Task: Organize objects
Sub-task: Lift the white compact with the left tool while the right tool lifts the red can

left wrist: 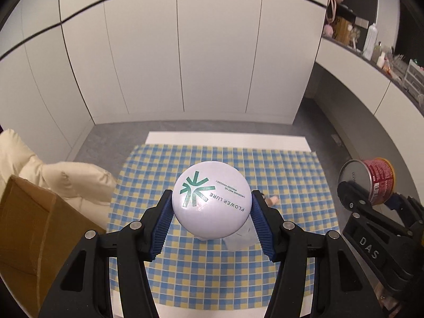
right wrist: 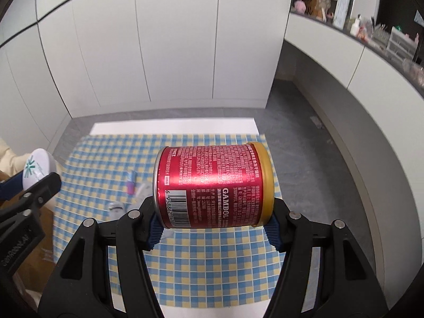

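The white round compact (left wrist: 211,199), printed "FLOWER LURE" with a green star-like logo, sits in the middle of the left wrist picture, lifted above the table. The left gripper (left wrist: 211,217) is clamped on it, one blue pad (left wrist: 162,222) pressing each side.

The red can (right wrist: 213,185), with a gold band at its right end, a barcode and the word "GAMBOL", lies sideways in the centre of the right wrist picture. The right gripper (right wrist: 213,221) holds it tight by its two flat ends, also above the table. So there are two grippers and each one carries one object.

Below both is one checkered cloth (left wrist: 291,175) in blue, yellow and white, spread on a white table (left wrist: 225,137). On the cloth, left of the can in the right wrist picture, I see one small purple and blue tube (right wrist: 131,182) and one or two pale small items beside it, too unclear to name.

At the lower left of the left wrist picture stands one cardboard box (left wrist: 29,228), with a cream cushion (left wrist: 66,180) behind it. White cabinet doors (left wrist: 159,53) fill the upper part, and a cluttered shelf (left wrist: 371,50) runs along the upper right.
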Available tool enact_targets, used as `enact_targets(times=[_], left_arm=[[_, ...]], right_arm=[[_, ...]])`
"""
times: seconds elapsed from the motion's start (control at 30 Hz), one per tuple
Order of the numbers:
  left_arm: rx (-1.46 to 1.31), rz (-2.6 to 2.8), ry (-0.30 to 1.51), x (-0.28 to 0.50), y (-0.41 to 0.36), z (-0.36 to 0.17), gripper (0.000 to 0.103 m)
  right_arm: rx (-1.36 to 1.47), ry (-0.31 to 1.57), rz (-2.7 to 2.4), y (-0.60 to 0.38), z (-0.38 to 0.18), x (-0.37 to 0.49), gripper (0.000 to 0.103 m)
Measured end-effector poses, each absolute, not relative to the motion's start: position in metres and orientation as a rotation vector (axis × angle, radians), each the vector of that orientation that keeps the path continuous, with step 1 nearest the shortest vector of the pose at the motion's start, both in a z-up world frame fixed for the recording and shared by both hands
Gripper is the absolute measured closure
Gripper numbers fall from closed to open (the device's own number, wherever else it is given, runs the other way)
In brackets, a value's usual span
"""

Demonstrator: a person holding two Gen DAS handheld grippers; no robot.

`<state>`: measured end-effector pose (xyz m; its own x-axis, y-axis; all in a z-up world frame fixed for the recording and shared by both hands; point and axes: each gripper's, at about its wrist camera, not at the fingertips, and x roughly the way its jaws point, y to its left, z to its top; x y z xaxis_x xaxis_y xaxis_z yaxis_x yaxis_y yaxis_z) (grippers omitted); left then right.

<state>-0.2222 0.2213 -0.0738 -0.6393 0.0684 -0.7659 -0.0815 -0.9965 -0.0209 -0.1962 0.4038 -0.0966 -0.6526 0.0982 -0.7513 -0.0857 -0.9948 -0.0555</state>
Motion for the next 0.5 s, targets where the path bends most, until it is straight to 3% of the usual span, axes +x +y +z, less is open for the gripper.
enact_targets(times=[0.5], left_arm=[[-1.099, 2.864, 0.049, -0.18, 0.211, 0.043, 0.045]], right_arm=[[-1.091, -0.179, 2.874, 0.363, 0.034, -0.16, 0.039]])
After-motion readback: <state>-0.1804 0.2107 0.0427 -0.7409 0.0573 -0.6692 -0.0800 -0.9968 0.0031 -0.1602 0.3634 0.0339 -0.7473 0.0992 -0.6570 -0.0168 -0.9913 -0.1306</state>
